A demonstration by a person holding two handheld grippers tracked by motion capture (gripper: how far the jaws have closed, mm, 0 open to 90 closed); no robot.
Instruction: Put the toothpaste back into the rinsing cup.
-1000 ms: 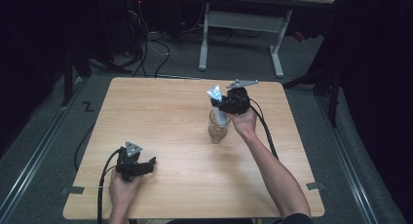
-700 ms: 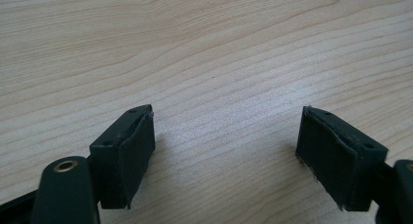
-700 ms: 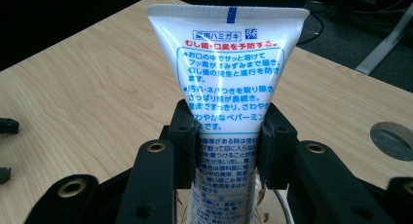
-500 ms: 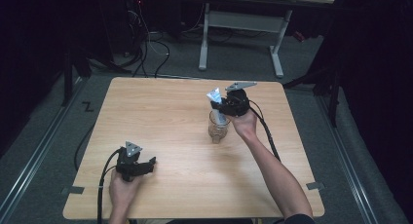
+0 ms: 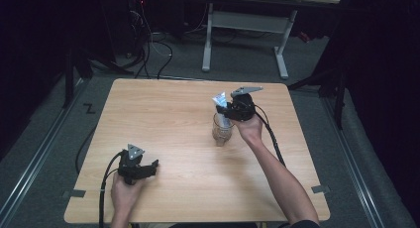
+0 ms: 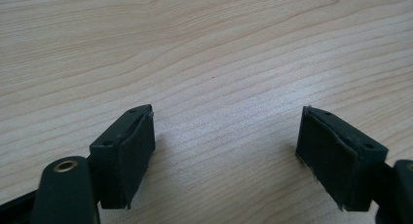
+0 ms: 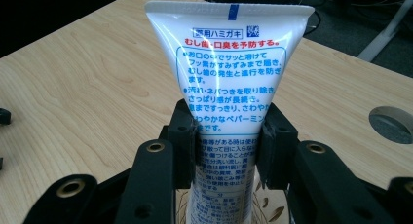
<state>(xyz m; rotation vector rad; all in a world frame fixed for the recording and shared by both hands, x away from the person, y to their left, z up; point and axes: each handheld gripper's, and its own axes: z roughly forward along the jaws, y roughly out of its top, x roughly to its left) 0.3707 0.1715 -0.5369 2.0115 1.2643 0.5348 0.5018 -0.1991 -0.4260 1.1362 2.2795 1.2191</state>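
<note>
Two grippers work over the desk in the high view: the left gripper rests near the front-left corner, while the right gripper holds a toothpaste tube upright in a glass cup right of centre. Left gripper view: jaws wide, with bare wood between them. Right gripper view: pads clamp the tube's sides.
</note>
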